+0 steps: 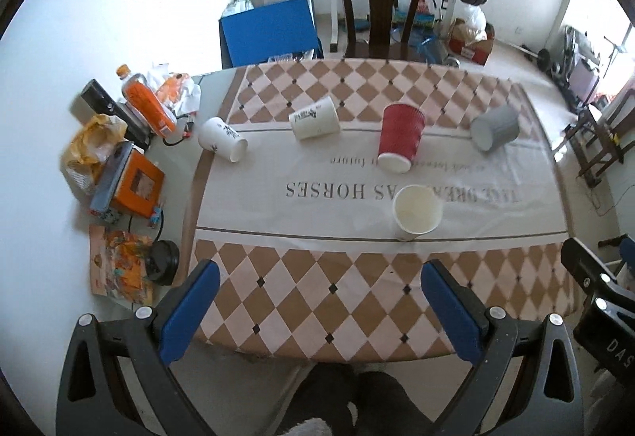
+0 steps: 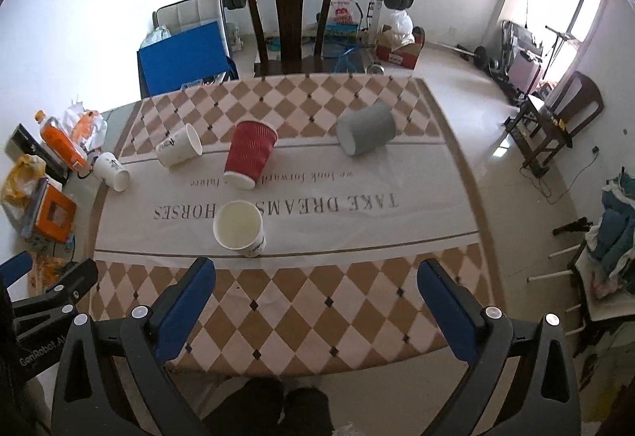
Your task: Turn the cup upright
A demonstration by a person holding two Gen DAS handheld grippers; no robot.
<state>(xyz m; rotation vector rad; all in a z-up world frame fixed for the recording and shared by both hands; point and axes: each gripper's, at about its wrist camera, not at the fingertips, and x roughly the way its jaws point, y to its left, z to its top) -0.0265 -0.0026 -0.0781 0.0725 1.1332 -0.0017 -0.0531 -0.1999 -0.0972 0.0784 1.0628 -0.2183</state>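
Several paper cups sit on the table. A white cup [image 1: 416, 213] [image 2: 239, 227] stands upright near the front. A red ribbed cup [image 1: 400, 136] [image 2: 250, 153] stands upside down behind it. A grey cup [image 1: 495, 127] [image 2: 366, 133] lies on its side at the right. Two white printed cups lie on their sides: one in the middle [image 1: 315, 118] [image 2: 179, 146], one at the left edge [image 1: 222, 138] [image 2: 112, 171]. My left gripper [image 1: 319, 295] and right gripper [image 2: 317, 293] are both open and empty, held above the table's near edge, well short of the cups.
The checked tablecloth [image 1: 317, 297] [image 2: 309, 301] covers the table. Clutter lies at the left edge: an orange bottle [image 1: 147, 104], an orange box [image 1: 137, 184], a black lid [image 1: 162, 263]. A dark chair [image 1: 381, 3] [image 2: 289, 23] stands behind the table. The other gripper [image 1: 603, 301] [image 2: 43, 301] shows at the frame edge in each view.
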